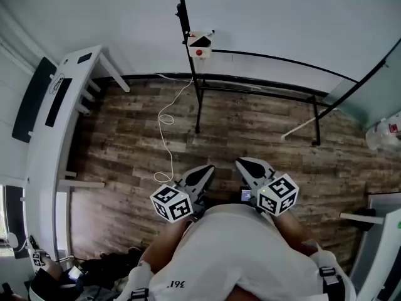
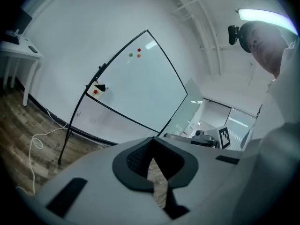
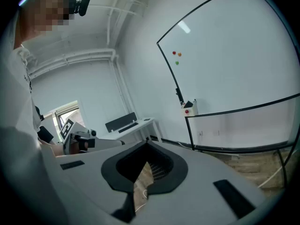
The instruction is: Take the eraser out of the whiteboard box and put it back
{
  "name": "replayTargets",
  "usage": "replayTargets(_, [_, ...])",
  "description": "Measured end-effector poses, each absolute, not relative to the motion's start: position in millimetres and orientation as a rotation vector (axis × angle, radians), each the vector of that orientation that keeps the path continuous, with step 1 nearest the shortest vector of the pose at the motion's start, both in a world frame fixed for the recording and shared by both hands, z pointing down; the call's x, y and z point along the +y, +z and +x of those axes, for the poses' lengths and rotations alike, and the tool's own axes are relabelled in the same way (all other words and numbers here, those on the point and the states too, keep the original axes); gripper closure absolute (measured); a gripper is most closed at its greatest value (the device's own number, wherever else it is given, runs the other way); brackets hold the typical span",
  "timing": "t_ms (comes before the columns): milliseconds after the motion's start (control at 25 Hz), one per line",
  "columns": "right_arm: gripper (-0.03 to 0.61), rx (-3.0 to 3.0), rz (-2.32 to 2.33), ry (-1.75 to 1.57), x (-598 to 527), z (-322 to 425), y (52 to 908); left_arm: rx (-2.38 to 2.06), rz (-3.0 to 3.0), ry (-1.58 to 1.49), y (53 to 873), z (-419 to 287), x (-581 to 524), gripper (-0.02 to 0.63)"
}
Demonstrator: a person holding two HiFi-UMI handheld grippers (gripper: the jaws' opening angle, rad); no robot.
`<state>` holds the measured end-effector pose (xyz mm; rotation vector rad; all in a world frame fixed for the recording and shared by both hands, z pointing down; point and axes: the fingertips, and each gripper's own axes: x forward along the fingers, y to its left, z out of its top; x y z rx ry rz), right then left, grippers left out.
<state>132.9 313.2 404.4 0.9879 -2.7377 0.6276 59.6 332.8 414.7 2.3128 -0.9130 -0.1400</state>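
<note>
Site: wood-plank floor [image 1: 250,124], white walls.

Whiteboard [image 2: 140,83]: black-framed, on a black floor stand, facing the person. Board face blank.

Desk [image 1: 62,105]: white, long, against the wall at the head view's left. Flat dark items lie on top; type not determinable.

Person: white shirt [image 1: 232,256] fills the lower head view. Small print near its hem, approx. "361", not read with confidence.

Left gripper [image 1: 207,170]: held near level at waist, pointing twd. the board. Jaws clenched tip to tip, nothing between them.

Right gripper [image 1: 247,165]: same attitude, just beside the left. Jaws pressed together, nothing grasped.

Marker cubes [image 1: 171,202]: one per gripper, black-and-white square patterns.

Container: whiteboard box [image 1: 200,44], small, white, fixed to the stand's upright at the board's left lower edge. Red dot [image 3: 187,111] on its front.

Contents: one dark wedge-shaped item, prob. the eraser [image 2: 101,86], sits in the box and sticks out at the top. It is well apart from both grippers.

Obstructions: white cable [image 1: 166,121] runs looped across the floor from the wall to a spot near the left gripper. A pale rod [image 1: 304,126] lies slanted by the stand's right foot.

Magnets [image 2: 136,53]: three small dots, red, green and orange, high on the board.
</note>
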Motion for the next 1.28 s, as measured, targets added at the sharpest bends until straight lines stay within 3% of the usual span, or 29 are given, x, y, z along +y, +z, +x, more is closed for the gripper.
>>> replayTargets(440, [0.546,-2.757,1.040,0.544,304.6,156.3,400.9,-0.999,2.308,-0.134,416.0,66.2,325.3,0.607])
replayTargets(560, [0.472,-2.763,1.039,0.560,302.1,165.1,403.6,-1.007,2.306,-0.143,417.6,71.7,323.7,0.606])
replayTargets(1280, [0.471,-2.763,0.977,0.667,278.6,224.2,420.3,-1.018,2.304,-0.156,419.7,131.9,303.3,0.574])
